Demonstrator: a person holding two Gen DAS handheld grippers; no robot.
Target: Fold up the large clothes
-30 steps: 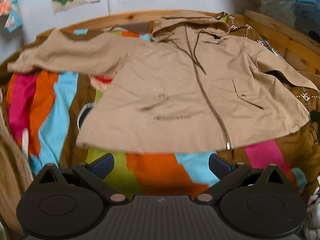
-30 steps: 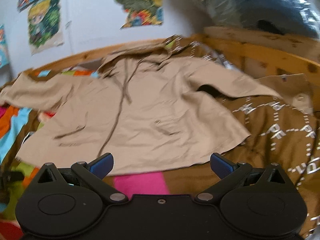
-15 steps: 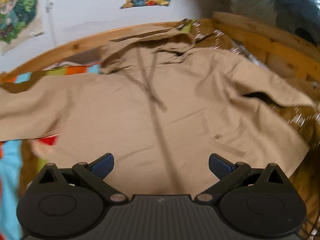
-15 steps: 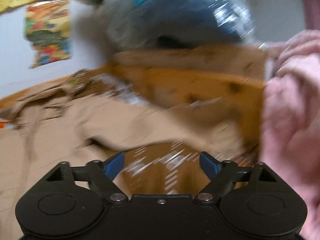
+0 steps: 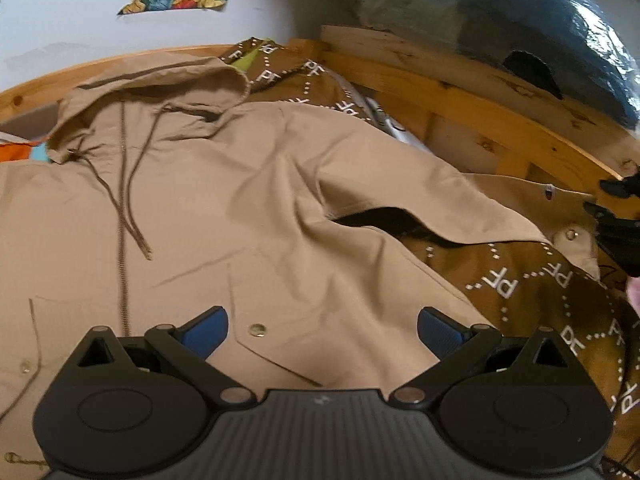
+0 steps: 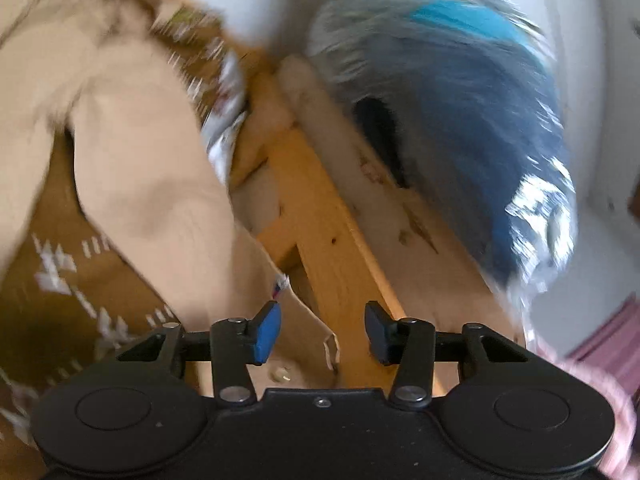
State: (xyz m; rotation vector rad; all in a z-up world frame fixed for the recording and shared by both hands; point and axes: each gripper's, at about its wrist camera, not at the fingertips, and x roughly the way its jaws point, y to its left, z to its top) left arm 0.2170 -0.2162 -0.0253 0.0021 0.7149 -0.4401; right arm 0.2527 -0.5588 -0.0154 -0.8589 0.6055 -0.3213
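our left claw (image 5: 322,330) hangs with jaws wide apart over the tan hooded jacket (image 5: 224,208), spread flat on the bed ahead of it. our right claw (image 6: 322,330), jaws just narrowing but not gripping, sits at the sleeve cuff (image 6: 296,344) between them, beside the wooden bed rail (image 6: 320,248).

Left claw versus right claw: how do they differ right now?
The left claw stands wide open over the tan jacket body, near a pocket snap; the right claw is much narrower, its jaws having just been closing, at the sleeve cuff beside the wooden bed rail. The left view is sharp, the right blurred. Both have blue pads, and neither pinches fabric yet.
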